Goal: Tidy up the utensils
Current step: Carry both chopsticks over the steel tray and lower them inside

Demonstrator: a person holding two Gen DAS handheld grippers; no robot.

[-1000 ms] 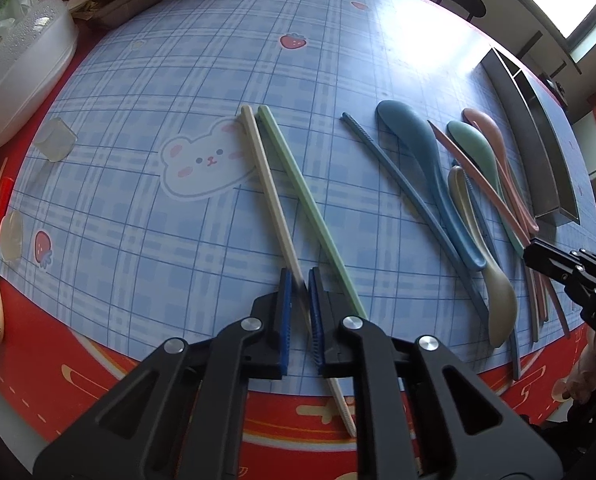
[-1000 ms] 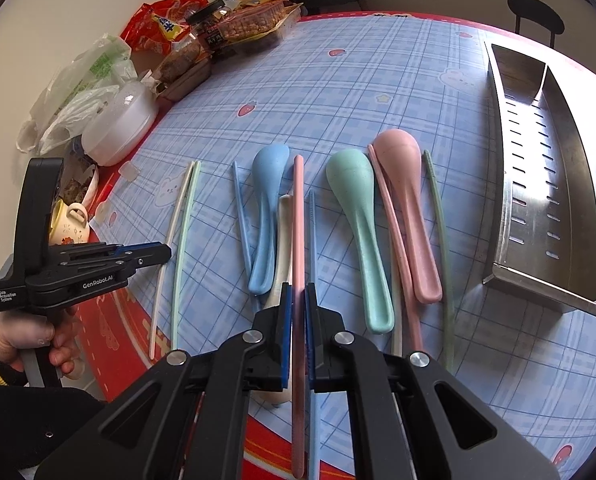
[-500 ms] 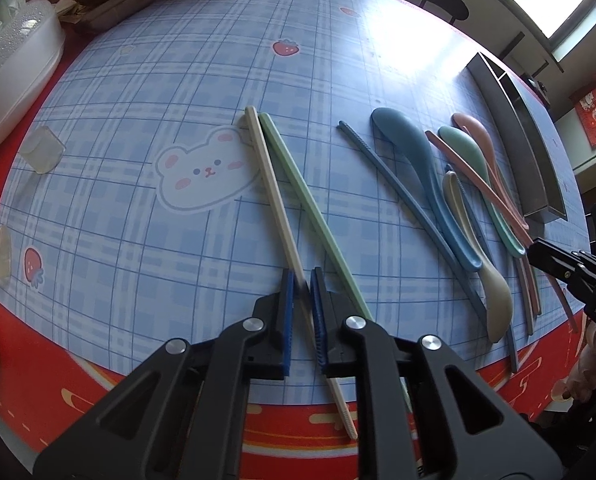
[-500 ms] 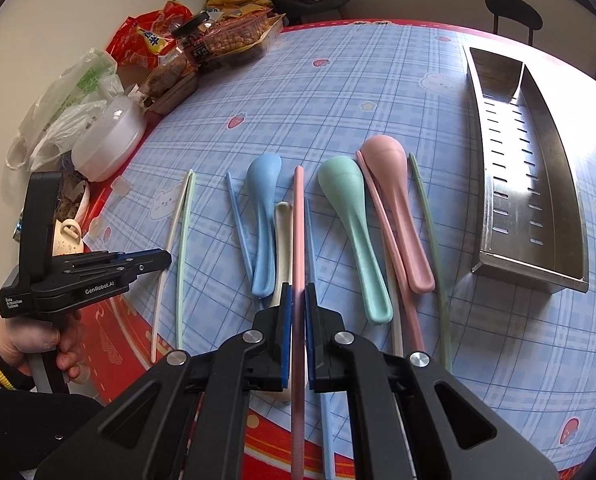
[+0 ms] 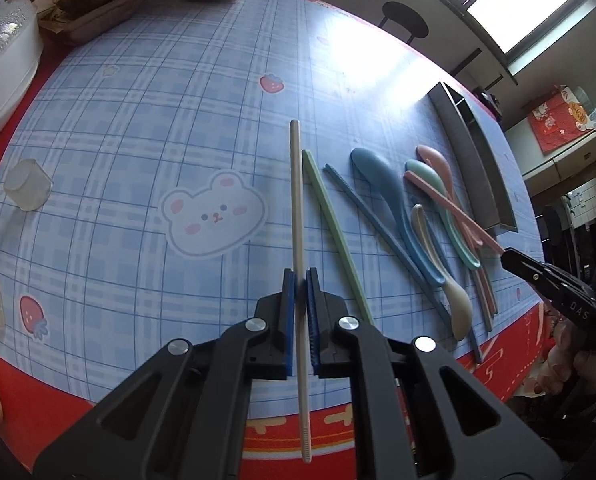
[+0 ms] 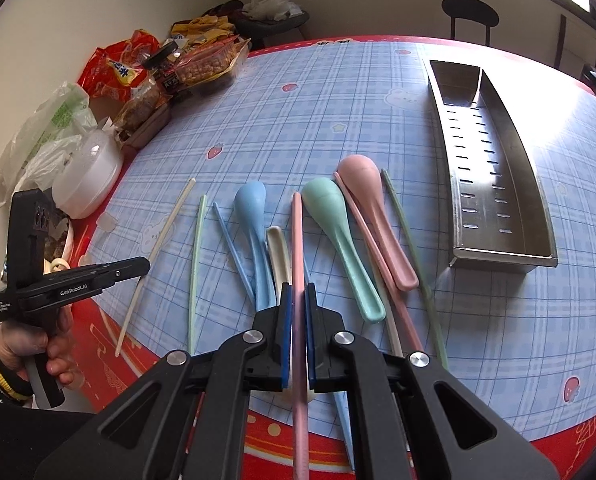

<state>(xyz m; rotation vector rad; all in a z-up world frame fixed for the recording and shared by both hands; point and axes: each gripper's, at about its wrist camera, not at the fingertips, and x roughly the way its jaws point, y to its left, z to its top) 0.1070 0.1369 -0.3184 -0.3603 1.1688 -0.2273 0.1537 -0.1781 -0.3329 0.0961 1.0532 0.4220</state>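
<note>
My left gripper (image 5: 300,276) has its jaws closing on a cream chopstick (image 5: 296,200), which hangs lifted off the cloth in line with the fingers. A light green chopstick (image 5: 334,220) lies beside it on the table. My right gripper (image 6: 297,292) is shut on a pink chopstick (image 6: 297,240), raised above the row of utensils. Below it lie a blue spoon (image 6: 252,208), a cream spoon (image 6: 278,244), a mint spoon (image 6: 326,204), a pink spoon (image 6: 362,176) and more chopsticks. The steel utensil tray (image 6: 502,258) stands to the right with nothing in it.
Snack packets (image 6: 202,64), plastic bags and a white lidded container (image 6: 88,176) crowd the table's far left. Small clear cups (image 5: 26,186) sit on the left of the blue checked cloth (image 5: 138,120). A hand (image 6: 38,344) holds the left gripper at the table's red edge.
The left gripper has lifted the cream chopstick away from the green one and swung it straight along its fingers. The right gripper has risen slightly with the pink chopstick.
</note>
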